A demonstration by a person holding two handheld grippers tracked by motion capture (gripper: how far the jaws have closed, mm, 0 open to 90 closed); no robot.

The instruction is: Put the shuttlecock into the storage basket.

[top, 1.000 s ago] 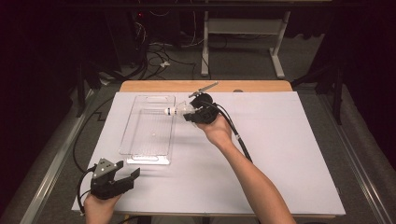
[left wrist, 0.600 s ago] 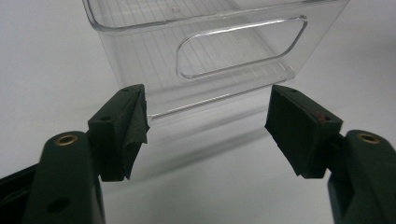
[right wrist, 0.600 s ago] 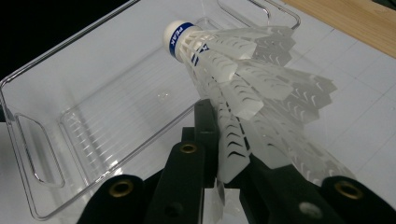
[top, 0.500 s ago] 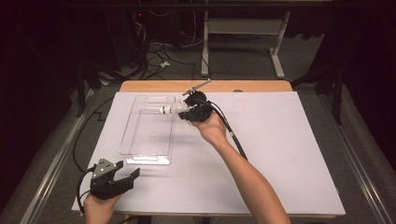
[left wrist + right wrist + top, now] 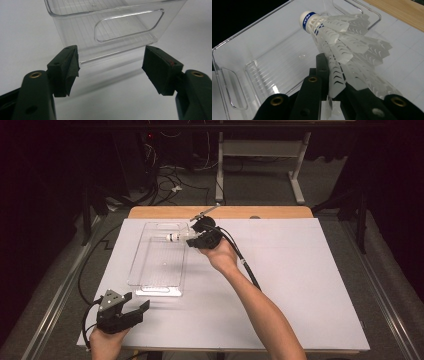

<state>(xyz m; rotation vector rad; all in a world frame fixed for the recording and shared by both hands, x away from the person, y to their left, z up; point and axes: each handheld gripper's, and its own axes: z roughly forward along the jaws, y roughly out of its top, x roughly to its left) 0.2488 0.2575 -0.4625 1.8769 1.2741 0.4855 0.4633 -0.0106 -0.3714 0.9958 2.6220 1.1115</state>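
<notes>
**Shuttlecock held over the far end of the clear bin**

Your right gripper point(image 5: 192, 240) has its jaws pinched on the skirt of the white shuttlecock point(image 5: 337, 42). In the right gripper view the skirt's ribs are squeezed flat between the black pads, and the cork end with its blue band sticks out away from you. The shuttlecock's long axis runs straight on from the jaws. In the high view it lies roughly level, cork pointing to your left, across the far right rim of the clear bin point(image 5: 150, 275). The cork hangs above the bin's open inside, not touching its floor.

The bin lies lengthwise away from you on the white sheet point(image 5: 310, 285) that covers the bench point(image 5: 165, 212). Its near end wall, with the slot handle, faces your left gripper point(image 5: 111, 71). That gripper rests near your front left corner of the sheet, jaws spread wide with nothing between them, just short of the bin's near wall.

The bin's inside is bare under the cork. To the right of your right forearm the sheet runs broad and open to its edge.
</notes>
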